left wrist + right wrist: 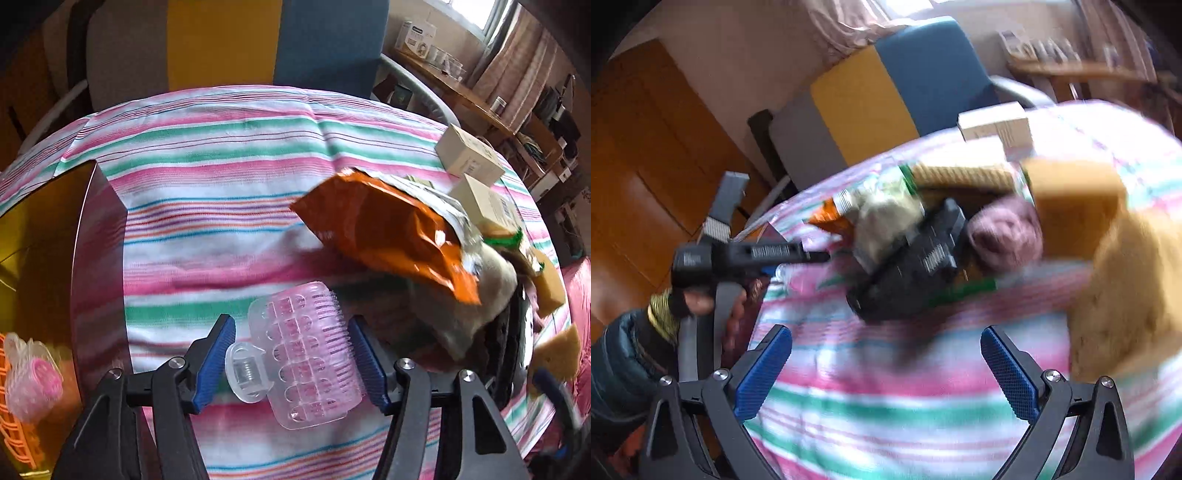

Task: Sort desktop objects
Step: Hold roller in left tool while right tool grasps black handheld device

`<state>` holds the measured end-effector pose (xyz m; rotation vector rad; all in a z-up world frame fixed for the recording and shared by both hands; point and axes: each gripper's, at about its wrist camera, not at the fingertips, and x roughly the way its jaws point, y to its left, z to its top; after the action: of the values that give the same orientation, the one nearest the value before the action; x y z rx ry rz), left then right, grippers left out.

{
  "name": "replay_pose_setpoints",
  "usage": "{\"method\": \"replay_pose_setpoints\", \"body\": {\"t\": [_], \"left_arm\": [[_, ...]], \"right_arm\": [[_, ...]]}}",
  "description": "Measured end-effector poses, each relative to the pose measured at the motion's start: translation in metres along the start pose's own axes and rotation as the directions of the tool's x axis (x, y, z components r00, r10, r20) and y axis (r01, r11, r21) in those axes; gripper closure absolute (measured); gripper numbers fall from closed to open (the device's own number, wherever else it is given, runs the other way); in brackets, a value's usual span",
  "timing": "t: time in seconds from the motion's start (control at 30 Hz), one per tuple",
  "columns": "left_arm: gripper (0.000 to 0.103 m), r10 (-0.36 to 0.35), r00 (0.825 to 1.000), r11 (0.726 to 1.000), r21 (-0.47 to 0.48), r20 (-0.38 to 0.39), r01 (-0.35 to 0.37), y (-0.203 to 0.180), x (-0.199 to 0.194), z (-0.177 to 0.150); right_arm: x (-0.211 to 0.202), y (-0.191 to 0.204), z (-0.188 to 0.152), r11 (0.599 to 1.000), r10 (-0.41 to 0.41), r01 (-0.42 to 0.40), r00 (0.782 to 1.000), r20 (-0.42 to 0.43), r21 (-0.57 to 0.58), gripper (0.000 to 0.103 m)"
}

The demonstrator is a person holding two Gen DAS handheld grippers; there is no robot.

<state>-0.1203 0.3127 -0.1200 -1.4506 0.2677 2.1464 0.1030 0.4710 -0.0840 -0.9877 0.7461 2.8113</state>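
Your left tongs (291,363) straddle a translucent pink hair-roller clip (303,354) that lies on the striped cloth (221,177) covering the surface; the right blue pad (367,363) touches the clip's bristled edge, while the left pad (216,363) stands just clear of its clear hinge end, so the tongs are not yet clamped. An orange snack packet (388,236) lies just beyond the clip, with two cardboard boxes (469,155) farther back. At the far left, an orange basket (22,417) holds a similar pink clip. Your right tongs (886,373) hang open and empty above the cloth, near a black device (908,280), a pink knitted item (1004,232) and yellow sponges (1075,206).
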Motion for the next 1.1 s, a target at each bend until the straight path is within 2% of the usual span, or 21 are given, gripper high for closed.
{"method": "replay_pose_setpoints", "body": {"t": [0.17,0.3,0.4,0.5,0.63,0.83,0.93,1.1], "left_arm": [[0.039,-0.032,0.999,0.999,0.004,-0.006,0.032,-0.003,-0.008,-0.013],[0.039,-0.056,0.998,0.998,0.019,-0.022,0.056,-0.004,-0.015,-0.026],[0.039,-0.074,0.997,0.997,0.020,-0.028,0.074,-0.007,-0.020,-0.035],[0.039,-0.094,0.995,0.995,0.020,-0.034,0.095,-0.007,-0.027,-0.048],[0.039,-0.107,0.993,0.993,0.035,-0.039,0.109,-0.010,-0.037,-0.065],[0.039,-0.122,0.992,0.989,0.075,-0.041,0.125,-0.019,-0.052,-0.096],[0.039,-0.130,0.991,0.987,0.092,-0.039,0.133,-0.022,-0.060,-0.110],[0.039,-0.142,0.990,0.983,0.114,-0.025,0.144,-0.020,-0.070,-0.128]], "right_arm": [[0.022,0.008,0.045,0.994,-0.027,0.030,0.999,0.029,-0.104,0.000],[0.054,0.006,0.068,0.991,-0.022,0.015,0.999,-0.049,-0.137,0.000],[0.075,0.006,0.076,0.987,-0.047,0.032,0.995,-0.091,-0.159,0.000],[0.085,0.006,0.077,0.986,-0.018,-0.004,0.991,-0.133,-0.166,0.000],[0.085,0.016,0.068,0.981,0.081,-0.118,0.970,-0.229,-0.156,0.000],[0.063,0.026,0.037,0.975,0.125,-0.166,0.958,-0.256,-0.145,0.000],[0.055,0.021,0.016,0.979,0.157,-0.189,0.939,-0.306,-0.077,0.000],[0.033,0.030,-0.015,0.976,0.173,-0.202,0.945,-0.277,-0.078,0.000]]}}
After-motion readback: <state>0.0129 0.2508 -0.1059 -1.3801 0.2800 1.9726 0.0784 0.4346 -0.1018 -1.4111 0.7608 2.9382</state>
